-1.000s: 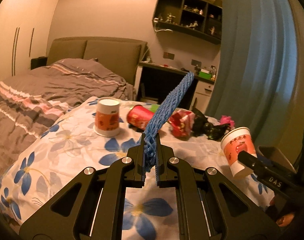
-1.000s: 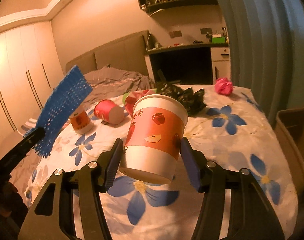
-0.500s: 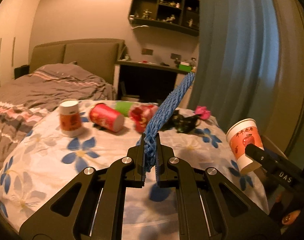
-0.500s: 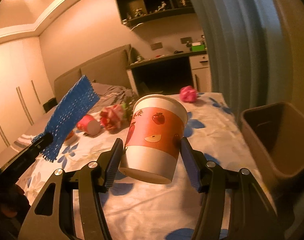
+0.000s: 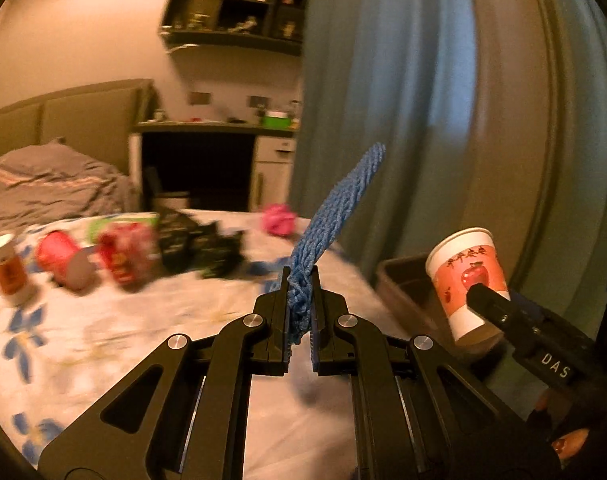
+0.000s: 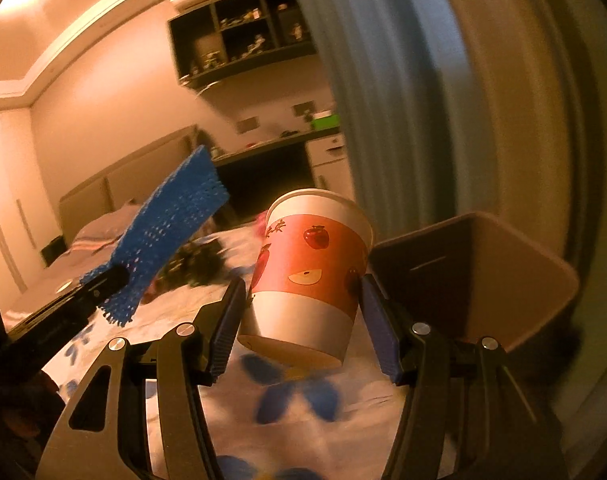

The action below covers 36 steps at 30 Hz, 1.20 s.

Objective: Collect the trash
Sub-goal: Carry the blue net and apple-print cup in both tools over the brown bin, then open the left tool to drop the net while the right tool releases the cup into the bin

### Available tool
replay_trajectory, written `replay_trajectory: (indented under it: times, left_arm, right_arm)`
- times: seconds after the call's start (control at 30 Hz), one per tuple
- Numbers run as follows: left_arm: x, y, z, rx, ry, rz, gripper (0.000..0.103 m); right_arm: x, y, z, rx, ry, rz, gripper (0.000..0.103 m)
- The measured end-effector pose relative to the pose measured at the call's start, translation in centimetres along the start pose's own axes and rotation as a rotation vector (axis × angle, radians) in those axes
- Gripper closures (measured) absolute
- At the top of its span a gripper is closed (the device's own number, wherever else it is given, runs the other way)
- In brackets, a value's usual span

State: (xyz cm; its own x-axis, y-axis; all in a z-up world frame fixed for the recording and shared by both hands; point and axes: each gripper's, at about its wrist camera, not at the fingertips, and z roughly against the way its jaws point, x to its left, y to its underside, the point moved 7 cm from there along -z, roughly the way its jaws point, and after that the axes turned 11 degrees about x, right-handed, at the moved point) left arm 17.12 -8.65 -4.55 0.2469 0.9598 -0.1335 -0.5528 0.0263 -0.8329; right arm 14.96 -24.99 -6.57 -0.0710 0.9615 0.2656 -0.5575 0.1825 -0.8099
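I'm mid-carry to the bin [image 6: 503, 264]. Right gripper [image 6: 303, 300] clamps the apple cup [image 6: 307, 276] just left of the bin's rim; left gripper [image 5: 301, 300] pinches the blue foam net [image 5: 331, 216], further left. Next, I'd guess: get both over the bin's mouth, then release.

Matt black plastic left gripper [image 5: 301, 312] with shiny round metal screws, lower centre of its view, pinches a rough blue foam mesh sleeve [image 5: 335, 208]; matt black plastic right gripper [image 6: 303, 320] with ribbed blue pads [image 6: 377, 330] clamps a smooth white paper cup with red apple print [image 6: 307, 272]. Soft white cotton-looking bedsheet with blue flowers [image 5: 123, 320] fills the lower left, and a smooth matt brown plastic bin [image 6: 483, 272] sits at right. Pleated blue cloth curtain [image 5: 383, 100] hangs at upper right.
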Motion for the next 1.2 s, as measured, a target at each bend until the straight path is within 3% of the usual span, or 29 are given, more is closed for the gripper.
replay_trajectory:
  times: [0.3, 0.6, 1.2]
  left_arm:
    - [-8.9, -0.8, -5.1, 0.019, 0.146, -0.106, 0.097]
    - [-14.6, -0.3, -10.0, 0.073, 0.221, -0.165, 0.097]
    - [-17.4, 2.0, -14.4, 0.17, 0.308, -0.192, 0.096]
  right_arm:
    - [-7.5, -1.4, 1.2, -0.074, 0.121, -0.066, 0.046]
    - [-11.8, -2.5, 1.4, -0.117, 0.178, -0.104, 0.046]
    - [-13.4, -2.8, 0.2, -0.111, 0.196, -0.129, 0.046]
